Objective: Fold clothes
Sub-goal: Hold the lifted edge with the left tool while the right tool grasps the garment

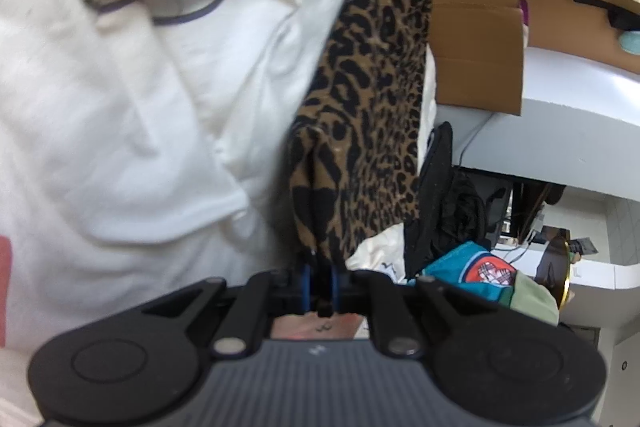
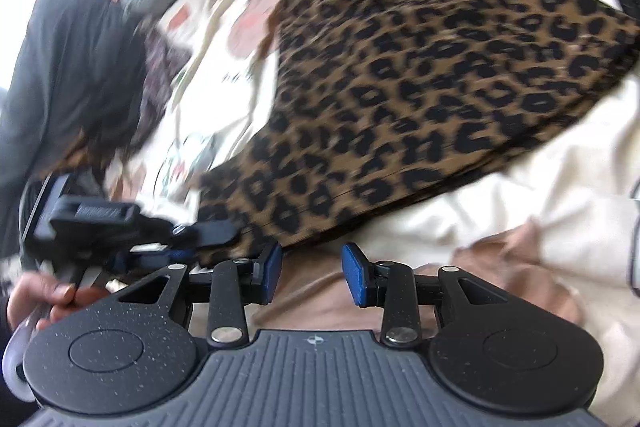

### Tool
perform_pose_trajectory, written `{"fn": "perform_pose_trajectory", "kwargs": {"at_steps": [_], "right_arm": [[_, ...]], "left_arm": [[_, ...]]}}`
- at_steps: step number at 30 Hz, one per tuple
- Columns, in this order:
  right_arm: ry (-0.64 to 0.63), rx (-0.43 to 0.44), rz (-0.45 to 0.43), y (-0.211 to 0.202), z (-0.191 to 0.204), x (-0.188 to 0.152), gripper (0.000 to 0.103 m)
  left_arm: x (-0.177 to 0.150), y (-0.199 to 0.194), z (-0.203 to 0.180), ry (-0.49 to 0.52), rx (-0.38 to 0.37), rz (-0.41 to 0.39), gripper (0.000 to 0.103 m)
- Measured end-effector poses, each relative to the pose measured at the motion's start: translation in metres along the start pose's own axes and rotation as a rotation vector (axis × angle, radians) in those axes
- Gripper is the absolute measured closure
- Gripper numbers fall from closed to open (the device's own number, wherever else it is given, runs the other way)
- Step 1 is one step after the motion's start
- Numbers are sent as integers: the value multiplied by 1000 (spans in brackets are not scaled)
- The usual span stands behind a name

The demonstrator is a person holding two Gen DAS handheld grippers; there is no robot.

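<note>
So the left hand-held gripper (image 1: 320, 281) had its blue pads pressed together on the bottom edge of the leopard-print garment (image 1: 372, 99), pinching a fold of it. From there the garment ran up toward 12 o'clock, draped over a heap of cream-white clothes (image 1: 120, 107). A cardboard box (image 1: 476, 27) sat off at 1 o'clock, and a teal piece of clothing (image 1: 468, 267) was bunched at about 4 o'clock, near the pinch.

The right hand-held gripper (image 2: 311, 275) was spread, nothing between its pads, hovering over a pinkish-beige cloth (image 2: 320, 303). In its view the leopard-print garment (image 2: 420, 67) lay spread across the cream clothes from 12 to 2 o'clock, pretty blurred. The left hand (image 2: 44, 297) showed at 9 o'clock, wrapped around its handle.
</note>
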State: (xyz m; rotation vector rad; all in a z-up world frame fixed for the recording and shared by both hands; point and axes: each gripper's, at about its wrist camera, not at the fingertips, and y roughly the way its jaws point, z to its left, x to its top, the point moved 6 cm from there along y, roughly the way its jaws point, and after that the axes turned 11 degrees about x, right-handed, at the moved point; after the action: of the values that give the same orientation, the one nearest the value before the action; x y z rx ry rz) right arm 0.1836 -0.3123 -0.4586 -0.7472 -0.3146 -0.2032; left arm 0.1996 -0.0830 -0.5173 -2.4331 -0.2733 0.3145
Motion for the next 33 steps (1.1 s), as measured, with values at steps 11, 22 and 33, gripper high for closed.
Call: {"fn": "perform_pose_trajectory", "kwargs": {"at_steps": [11, 22, 33], "right_arm": [[355, 172, -180, -26, -52, 11, 60], [647, 391, -273, -22, -68, 8, 36], [754, 378, -373, -5, -97, 18, 49]], "left_arm": [[6, -25, -46, 35, -67, -20, 94], [8, -27, -71, 42, -92, -33, 94], [9, -34, -75, 41, -87, -38, 94]]}}
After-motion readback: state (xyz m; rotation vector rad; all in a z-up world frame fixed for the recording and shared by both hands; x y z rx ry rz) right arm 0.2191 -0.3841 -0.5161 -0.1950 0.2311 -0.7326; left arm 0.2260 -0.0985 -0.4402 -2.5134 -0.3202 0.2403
